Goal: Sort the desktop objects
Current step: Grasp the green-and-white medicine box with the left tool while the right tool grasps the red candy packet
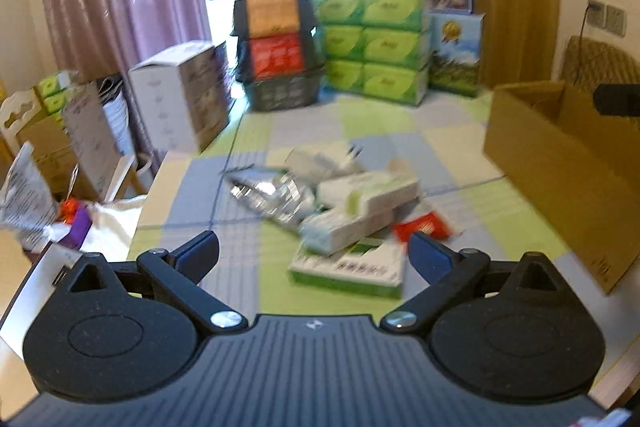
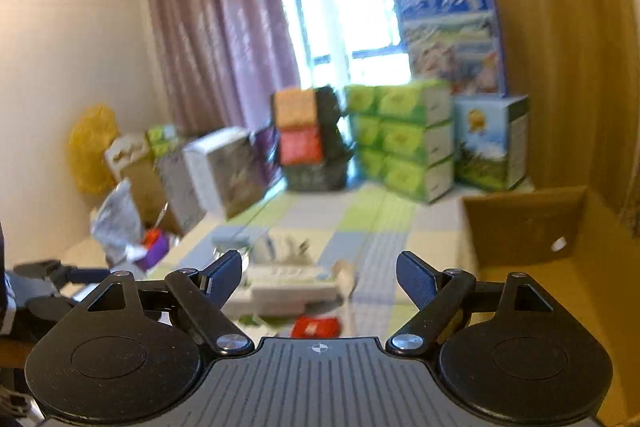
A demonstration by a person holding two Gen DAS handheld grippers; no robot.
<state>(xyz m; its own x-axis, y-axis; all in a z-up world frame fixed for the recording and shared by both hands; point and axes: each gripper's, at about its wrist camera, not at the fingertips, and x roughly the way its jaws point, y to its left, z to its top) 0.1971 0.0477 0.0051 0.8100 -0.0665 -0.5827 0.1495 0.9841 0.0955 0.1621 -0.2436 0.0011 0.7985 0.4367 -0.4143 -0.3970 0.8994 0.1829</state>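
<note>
Left tool (spread) above boxes

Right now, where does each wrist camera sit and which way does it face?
Left wrist: behind the open left gripper, facing the box pile on the checked tablecloth.
Right wrist: behind the open right gripper, higher and rightward; the left gripper's fingers show at its left edge.
Shared: pile, cardboard box, green cartons.

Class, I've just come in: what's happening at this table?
A person holds two grippers over a checked tablecloth. The left hand-held gripper and right hand-held gripper are both open and empty. A pile of small boxes and a foil packet lies unsorted beside an open cardboard box.
</note>
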